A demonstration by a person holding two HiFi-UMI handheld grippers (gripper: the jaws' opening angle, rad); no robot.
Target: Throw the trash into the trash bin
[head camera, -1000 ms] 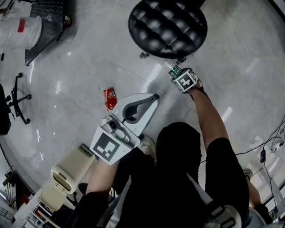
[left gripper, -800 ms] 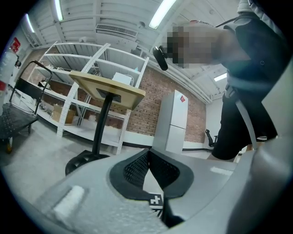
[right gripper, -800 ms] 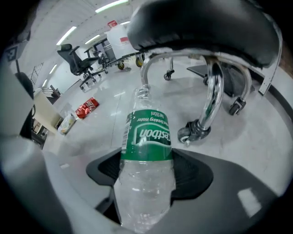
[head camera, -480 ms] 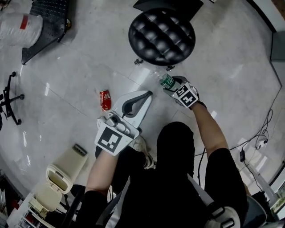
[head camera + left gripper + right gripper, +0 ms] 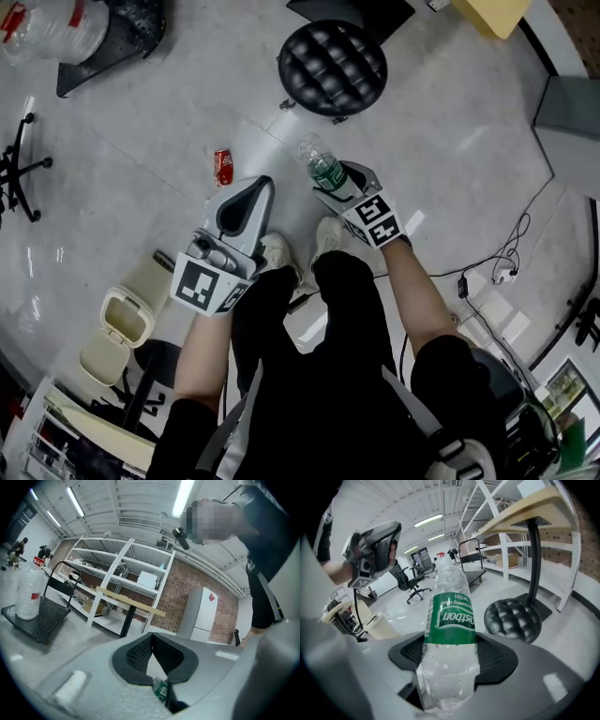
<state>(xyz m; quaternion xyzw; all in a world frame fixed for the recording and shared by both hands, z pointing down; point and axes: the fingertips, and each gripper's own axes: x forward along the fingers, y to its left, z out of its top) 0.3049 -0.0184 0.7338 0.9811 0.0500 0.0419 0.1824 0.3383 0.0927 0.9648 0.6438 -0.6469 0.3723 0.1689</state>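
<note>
One green-labelled clear plastic bottle (image 5: 450, 616) clamped in your right gripper (image 5: 336, 184); beige plastic bin (image 5: 145, 292) lies left, beyond your closed, empty left gripper (image 5: 255, 190).

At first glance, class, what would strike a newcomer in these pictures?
The clear plastic bottle with a green label, clamped in the right gripper, fills that gripper's view. In the head view a red drink can lies on the grey floor, and a beige trash bin stands lower left.
</note>
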